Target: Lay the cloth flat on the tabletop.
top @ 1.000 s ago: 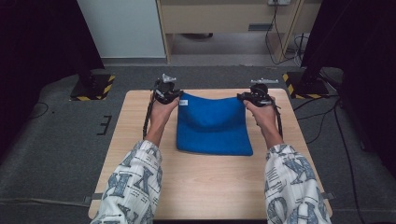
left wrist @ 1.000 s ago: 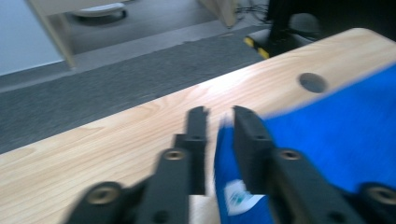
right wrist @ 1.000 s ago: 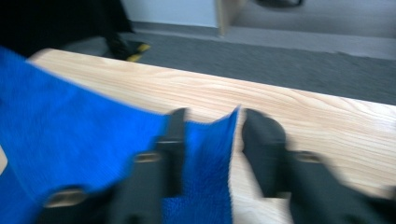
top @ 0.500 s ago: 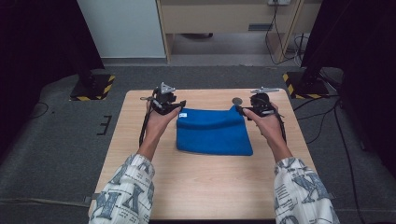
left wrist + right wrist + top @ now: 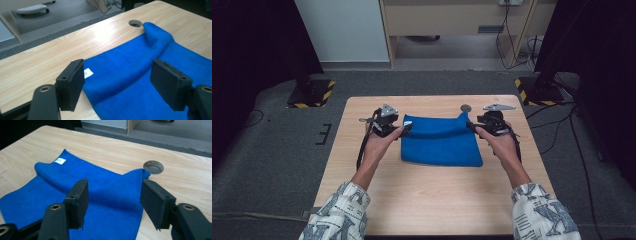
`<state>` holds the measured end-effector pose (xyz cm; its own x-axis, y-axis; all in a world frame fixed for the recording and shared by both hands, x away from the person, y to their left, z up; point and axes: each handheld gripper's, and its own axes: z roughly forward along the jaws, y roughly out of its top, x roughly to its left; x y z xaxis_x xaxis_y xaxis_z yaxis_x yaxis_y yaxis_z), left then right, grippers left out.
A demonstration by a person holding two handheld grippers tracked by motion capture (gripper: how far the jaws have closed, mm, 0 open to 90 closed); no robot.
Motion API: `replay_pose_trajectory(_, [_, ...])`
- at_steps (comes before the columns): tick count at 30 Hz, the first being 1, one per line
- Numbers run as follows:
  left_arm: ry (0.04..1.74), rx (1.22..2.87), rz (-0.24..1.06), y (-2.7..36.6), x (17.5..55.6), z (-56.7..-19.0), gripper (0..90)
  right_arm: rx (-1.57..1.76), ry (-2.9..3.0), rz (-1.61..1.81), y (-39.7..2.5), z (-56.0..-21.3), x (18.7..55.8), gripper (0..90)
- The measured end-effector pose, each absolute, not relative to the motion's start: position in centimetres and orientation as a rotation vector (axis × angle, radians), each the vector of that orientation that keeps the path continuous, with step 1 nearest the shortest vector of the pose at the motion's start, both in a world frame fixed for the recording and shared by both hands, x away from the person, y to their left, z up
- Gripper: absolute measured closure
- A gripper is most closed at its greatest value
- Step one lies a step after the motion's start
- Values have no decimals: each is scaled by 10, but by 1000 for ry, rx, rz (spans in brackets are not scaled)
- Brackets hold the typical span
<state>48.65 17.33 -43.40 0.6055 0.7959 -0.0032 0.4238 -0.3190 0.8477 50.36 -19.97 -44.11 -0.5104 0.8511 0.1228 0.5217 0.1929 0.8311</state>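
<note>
overhead view facing forward, gripper views close, sharing cloth (image 5: 442, 142)

The light wood-grain table (image 5: 432, 200) sits on grey carpet, nothing fancy. Lying straight on it is a bright blue fleecy cloth (image 5: 442, 145), toward the far half, kinda rumpled along its far edge with both far corners bunched up. There's a small white tag (image 5: 60, 160) on the cloth near one far corner. Just past the other far corner is a round cable hole (image 5: 466, 108) in the tabletop.
</note>
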Motion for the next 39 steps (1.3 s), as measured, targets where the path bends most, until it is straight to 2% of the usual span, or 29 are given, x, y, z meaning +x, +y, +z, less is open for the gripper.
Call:
replay_pose_trajectory(13, [959,1940,498,195,454,-457,237,1250,2134,1255,-217,-452,464,313])
replay_pose_trajectory(27, [939,1936,487,207,423,-483,244,1250,2145,1261,-227,-478,434,521])
replay_pose_trajectory(34, [973,1953,440,214,411,-500,201,1243,2151,1256,-232,-488,412,594])
replay_pose_trajectory(39, [946,2013,442,207,405,-509,203,1276,2145,1240,-241,-498,402,624])
